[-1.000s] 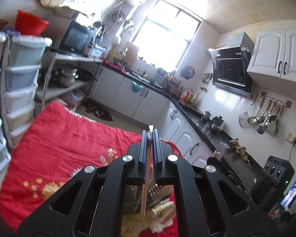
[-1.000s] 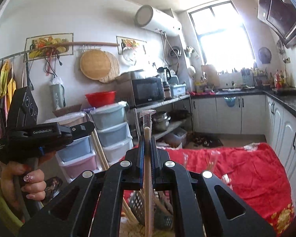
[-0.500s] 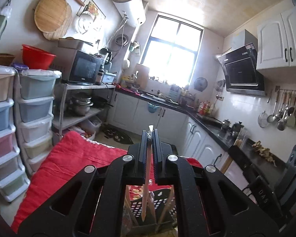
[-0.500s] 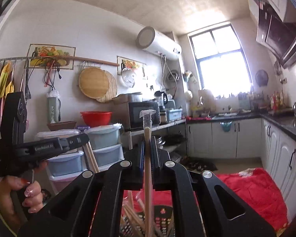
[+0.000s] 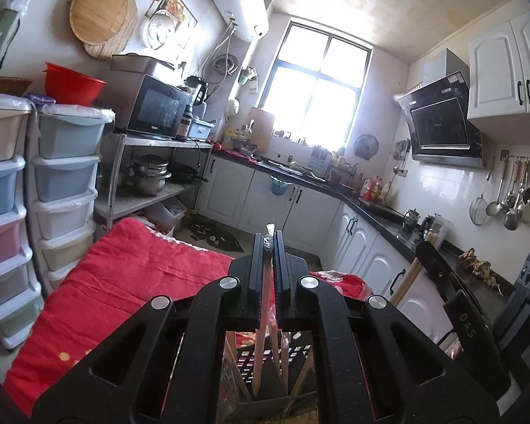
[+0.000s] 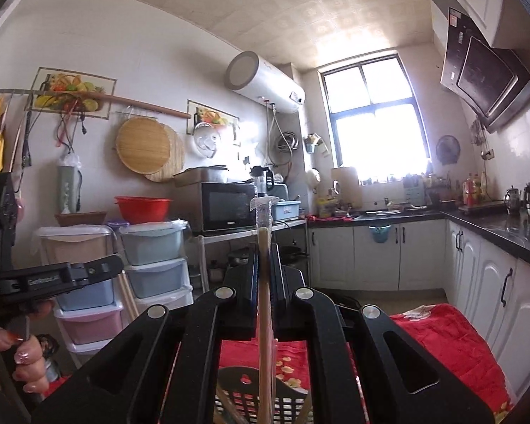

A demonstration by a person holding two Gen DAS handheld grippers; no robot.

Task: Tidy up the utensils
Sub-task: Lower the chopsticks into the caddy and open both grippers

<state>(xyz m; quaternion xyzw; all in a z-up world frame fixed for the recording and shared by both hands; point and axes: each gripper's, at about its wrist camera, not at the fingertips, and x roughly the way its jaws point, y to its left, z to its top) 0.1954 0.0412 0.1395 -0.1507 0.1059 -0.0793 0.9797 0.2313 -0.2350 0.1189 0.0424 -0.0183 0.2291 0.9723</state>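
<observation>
Both tongs are closed on chopsticks: the left gripper [image 5: 268, 243] holds a wrapped chopstick [image 5: 259, 335], the right gripper [image 6: 264, 258] another chopstick [image 6: 265, 335], both upright, directly above the black basket [image 6: 243, 394].

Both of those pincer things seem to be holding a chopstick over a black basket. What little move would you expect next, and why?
Probably a short lowering of both sticks into the black basket. The left gripper is shut on a wrapped chopstick whose tip hangs just above the basket, and the right gripper pinches another chopstick upright over it, so releasing now might let them bounce out.
</observation>
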